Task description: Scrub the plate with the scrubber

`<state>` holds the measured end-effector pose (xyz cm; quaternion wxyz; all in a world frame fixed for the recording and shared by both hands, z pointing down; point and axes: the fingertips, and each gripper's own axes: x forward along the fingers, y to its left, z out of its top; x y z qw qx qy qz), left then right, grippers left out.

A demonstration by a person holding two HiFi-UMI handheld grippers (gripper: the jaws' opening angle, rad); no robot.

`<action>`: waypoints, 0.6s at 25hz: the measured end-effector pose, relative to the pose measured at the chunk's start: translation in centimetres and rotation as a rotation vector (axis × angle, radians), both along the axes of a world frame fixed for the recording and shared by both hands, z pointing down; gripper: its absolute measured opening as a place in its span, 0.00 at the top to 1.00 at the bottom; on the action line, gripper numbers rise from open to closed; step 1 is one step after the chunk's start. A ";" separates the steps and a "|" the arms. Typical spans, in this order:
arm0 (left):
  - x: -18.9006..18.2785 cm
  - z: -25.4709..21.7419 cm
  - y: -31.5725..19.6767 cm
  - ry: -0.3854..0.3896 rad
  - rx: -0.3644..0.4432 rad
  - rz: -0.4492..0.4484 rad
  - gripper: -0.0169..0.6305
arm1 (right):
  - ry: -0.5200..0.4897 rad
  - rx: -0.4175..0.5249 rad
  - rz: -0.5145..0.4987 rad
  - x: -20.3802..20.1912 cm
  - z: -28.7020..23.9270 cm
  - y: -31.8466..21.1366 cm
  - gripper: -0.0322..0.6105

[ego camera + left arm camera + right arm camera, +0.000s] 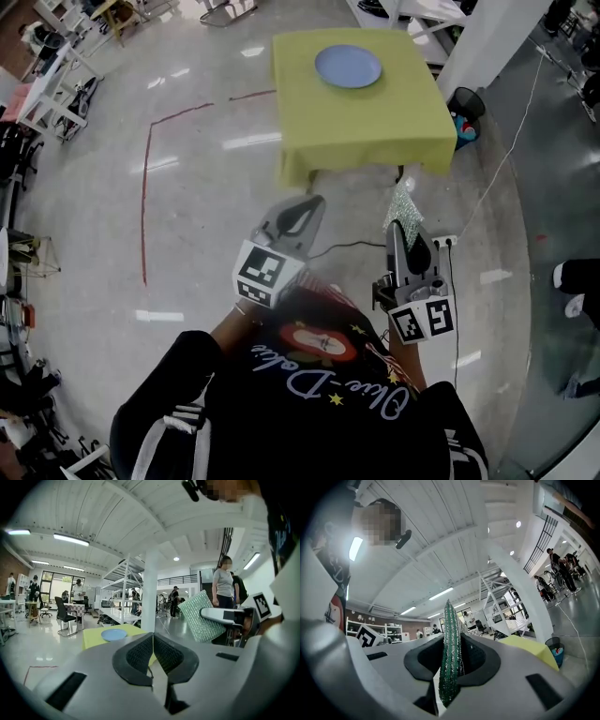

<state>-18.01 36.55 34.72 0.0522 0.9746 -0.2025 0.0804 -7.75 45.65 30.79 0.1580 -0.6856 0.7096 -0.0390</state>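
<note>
While both grippers were held low before the person's chest, well apart from the table (pixel 375 127), the following was noted

Plate (pixel 348 67): round, pale blue, laid flat on the table's yellow cloth, towards the far edge and a little left of the middle; nothing was seen on it or touching it.

Scrubber (pixel 450 637): a green, glittering mesh pad, clamped between the jaws of the right gripper (pixel 400 228). It was seen edge-on and upright in the right gripper view, its upper end standing clear above the jaw pads. In the left gripper view its broad face was shown as a tilted rectangle. It was held in the air over the floor, far from the plate.

Left gripper (pixel 153 635): jaws closed together, the ribbed black pads meeting at their tips, with nothing between them. It was pointed roughly towards the table, with the plate visible beyond it.

Marker cubes: one on each gripper, nearest the person's body.

Surroundings: a pale glossy floor marked with a red tape line (pixel 145 187); a white column (pixel 487 37) beside the table; a dark bin (pixel 466 101) at the column's foot; a thin white cable (pixel 506 159) trailed across the floor to the right
</note>
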 end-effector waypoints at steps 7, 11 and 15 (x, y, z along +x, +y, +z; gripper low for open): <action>0.4 0.8 0.6 -0.018 0.000 -0.012 0.97 | -0.018 0.008 -0.005 0.7 0.9 0.7 0.85; 1.3 1.1 -0.3 -0.012 -0.002 -0.008 0.97 | -0.008 0.009 -0.001 1.3 0.9 0.0 0.85; 3.4 0.6 -1.8 0.007 -0.004 0.018 0.97 | 0.006 0.002 0.028 3.1 0.5 -1.0 0.85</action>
